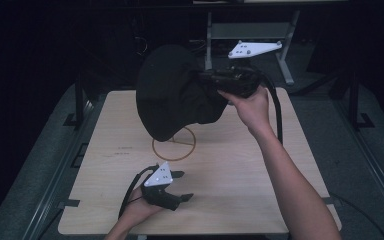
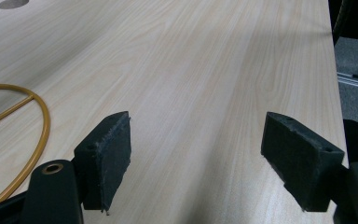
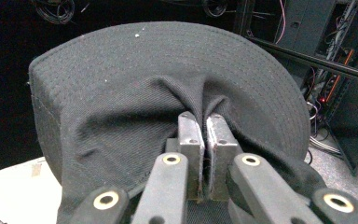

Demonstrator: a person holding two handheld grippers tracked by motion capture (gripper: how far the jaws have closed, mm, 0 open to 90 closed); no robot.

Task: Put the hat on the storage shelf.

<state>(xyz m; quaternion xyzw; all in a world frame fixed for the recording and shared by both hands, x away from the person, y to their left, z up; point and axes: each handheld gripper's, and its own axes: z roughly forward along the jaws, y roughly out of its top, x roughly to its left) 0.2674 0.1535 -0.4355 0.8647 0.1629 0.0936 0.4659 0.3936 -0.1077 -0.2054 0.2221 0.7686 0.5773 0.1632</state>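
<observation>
A black brimmed hat (image 1: 172,92) hangs in the air above the far half of the wooden table (image 1: 250,175), pinched by its cloth in my right gripper (image 1: 215,82). In the right gripper view the jaws are pressed together on a fold of the hat's crown (image 3: 135,98), with the stitched brim arching above. My left gripper (image 1: 182,186) rests low near the table's front edge, its jaws wide apart with nothing between them. The left gripper view shows its two pads (image 2: 109,156) over bare wood.
A thin yellow ring (image 1: 174,144) with a spoke lies on the table under the hat; part of that yellow ring (image 2: 37,135) curves at the left. A metal stand (image 1: 250,35) rises behind the table. Dark floor surrounds the table.
</observation>
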